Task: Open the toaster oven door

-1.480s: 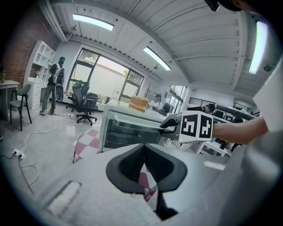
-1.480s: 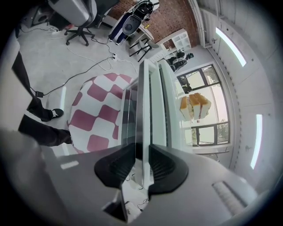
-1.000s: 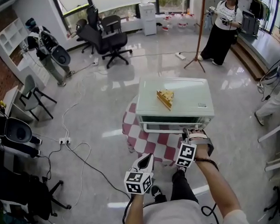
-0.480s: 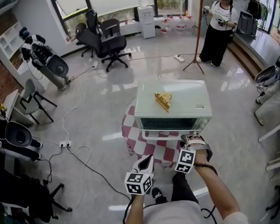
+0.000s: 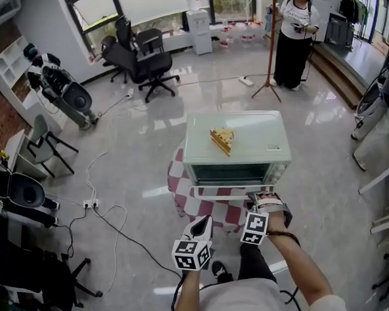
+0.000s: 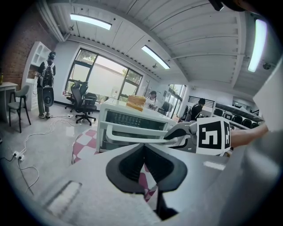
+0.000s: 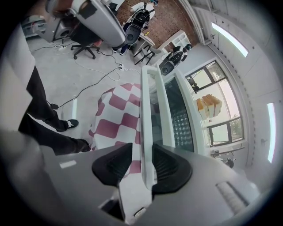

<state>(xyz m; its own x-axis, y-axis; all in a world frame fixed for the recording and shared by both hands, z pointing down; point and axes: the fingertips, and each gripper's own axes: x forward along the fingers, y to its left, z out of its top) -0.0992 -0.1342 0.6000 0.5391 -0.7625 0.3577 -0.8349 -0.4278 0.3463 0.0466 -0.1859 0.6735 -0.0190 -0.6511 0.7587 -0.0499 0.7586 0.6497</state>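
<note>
A pale green toaster oven (image 5: 248,138) stands on a small table, with a slice of bread (image 5: 222,139) on its top. Its door looks tilted partly outward. The white handle bar (image 5: 228,196) sits low at the front. My right gripper (image 5: 253,198) is at the bar's right end. In the right gripper view the bar (image 7: 148,123) runs between the pads (image 7: 170,170), and the jaws are opening around it. My left gripper (image 5: 206,219) hovers shut and empty nearer my body, below and left of the oven. It faces the oven front (image 6: 132,119).
A red-and-white checkered cloth (image 5: 204,205) covers the table. Black office chairs (image 5: 144,60) stand at the back left. A person (image 5: 294,33) stands beside a tripod stand (image 5: 270,44) at the back. Cables and a power strip (image 5: 89,204) lie on the floor to the left.
The handle bar and my right gripper have come down and toward me, drawing the door away from the oven front. The left gripper has stayed put.
</note>
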